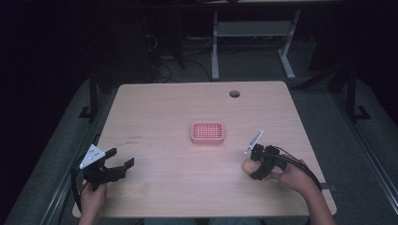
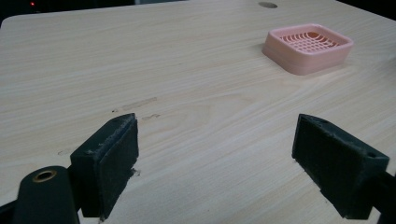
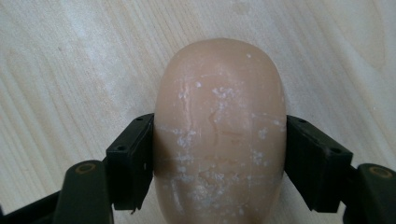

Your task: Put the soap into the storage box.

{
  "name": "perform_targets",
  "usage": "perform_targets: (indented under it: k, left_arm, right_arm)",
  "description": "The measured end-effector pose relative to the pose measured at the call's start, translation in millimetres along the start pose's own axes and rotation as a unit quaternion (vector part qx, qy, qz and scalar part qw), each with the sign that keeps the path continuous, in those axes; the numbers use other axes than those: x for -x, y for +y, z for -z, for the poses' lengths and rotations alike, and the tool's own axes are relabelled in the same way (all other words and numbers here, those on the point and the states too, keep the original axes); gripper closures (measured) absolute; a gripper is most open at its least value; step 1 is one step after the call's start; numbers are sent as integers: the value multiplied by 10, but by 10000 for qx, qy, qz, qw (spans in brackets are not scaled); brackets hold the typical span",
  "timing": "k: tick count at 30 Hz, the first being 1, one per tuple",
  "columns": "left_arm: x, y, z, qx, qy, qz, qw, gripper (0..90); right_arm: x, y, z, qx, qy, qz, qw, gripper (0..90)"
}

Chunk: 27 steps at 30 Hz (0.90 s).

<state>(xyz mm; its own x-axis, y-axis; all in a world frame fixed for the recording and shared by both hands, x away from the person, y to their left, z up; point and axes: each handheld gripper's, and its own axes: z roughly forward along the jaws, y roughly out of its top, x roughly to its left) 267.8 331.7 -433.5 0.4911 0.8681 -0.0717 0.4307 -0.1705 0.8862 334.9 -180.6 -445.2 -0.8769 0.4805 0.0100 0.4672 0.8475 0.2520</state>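
Observation:
A tan oval bar of soap [image 3: 219, 130] with white flecks lies on the wooden table, and my right gripper [image 3: 219, 158] is shut on its two sides. In the high view that right gripper [image 1: 255, 165] sits at the table's right front with the soap [image 1: 248, 165] at its tip. A pink slotted soap dish [image 1: 207, 132] stands at the table's middle, up and left of that gripper. My left gripper [image 1: 119, 160] rests at the front left, jaws wide open and empty; from it the soap dish [image 2: 308, 46] lies far ahead to the right.
The light wooden table [image 1: 164, 108] has a round cable hole [image 1: 234, 93] near its far edge. Faint scuff marks [image 2: 137, 105] lie ahead of the left gripper. Beyond the table stand a white desk frame [image 1: 253, 37] and cables on a dark floor.

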Motion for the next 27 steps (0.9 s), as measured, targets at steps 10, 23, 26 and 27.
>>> perform_targets:
  k: [10, 23, 26, 27]
  left_arm:
    - [1, 1, -1, -4, -1, -2, 10000, 143]
    - [-14, 0, 2, -4, 14, -10, 10000, 143]
    - [-11, 3, 3, -2, 18, -13, 10000, 143]
    - [-10, 3, 1, 5, 13, -12, 10000, 143]
  right_arm:
    - [3, 4, -2, 4, 8, 3, 10000, 311]
    - [-48, 13, 25, -40, 2, 346, 9994, 321]
    - [-47, 31, 76, 81, -66, 393, 9992, 321]
    - [-46, 42, 97, 110, -79, 393, 9991, 321]
